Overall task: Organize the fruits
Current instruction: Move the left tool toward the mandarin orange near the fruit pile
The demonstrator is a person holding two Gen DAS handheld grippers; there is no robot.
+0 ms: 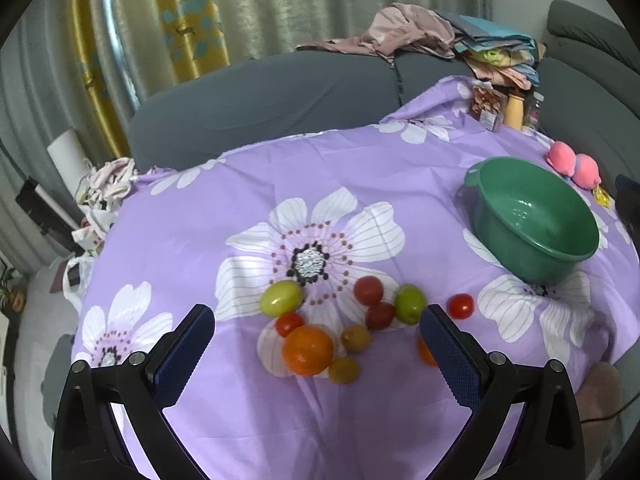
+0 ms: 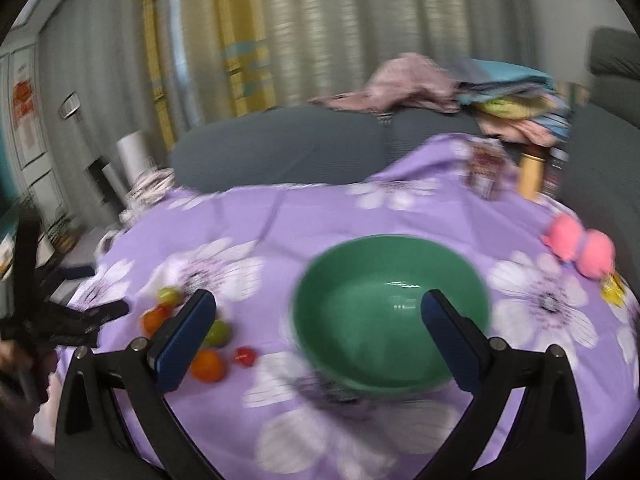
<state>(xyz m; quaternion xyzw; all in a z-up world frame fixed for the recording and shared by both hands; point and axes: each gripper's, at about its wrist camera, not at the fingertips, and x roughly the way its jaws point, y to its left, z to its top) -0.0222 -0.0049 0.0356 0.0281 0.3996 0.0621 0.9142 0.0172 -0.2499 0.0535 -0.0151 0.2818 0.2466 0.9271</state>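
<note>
Several small fruits lie in a loose cluster on the purple flowered cloth (image 1: pixel 208 248): an orange (image 1: pixel 308 350), green fruits (image 1: pixel 281 298) (image 1: pixel 409 303), red tomatoes (image 1: pixel 368 290) (image 1: pixel 460 306) and small brownish ones (image 1: pixel 355 338). My left gripper (image 1: pixel 316 350) is open and empty, just above the cluster. A second orange (image 1: pixel 425 352) is partly hidden behind its right finger. An empty green bowl (image 1: pixel 532 220) stands to the right. My right gripper (image 2: pixel 318 336) is open and empty over the bowl (image 2: pixel 360 312); this view is blurred. The fruits (image 2: pixel 206 365) lie to its left.
A grey sofa (image 1: pixel 260 100) with piled clothes (image 1: pixel 404 32) stands behind the table. A pink plush toy (image 1: pixel 574 164), a box (image 1: pixel 486 106) and a bottle (image 1: pixel 514 110) sit at the far right of the table. Bags (image 1: pixel 104 188) lie beyond the left edge.
</note>
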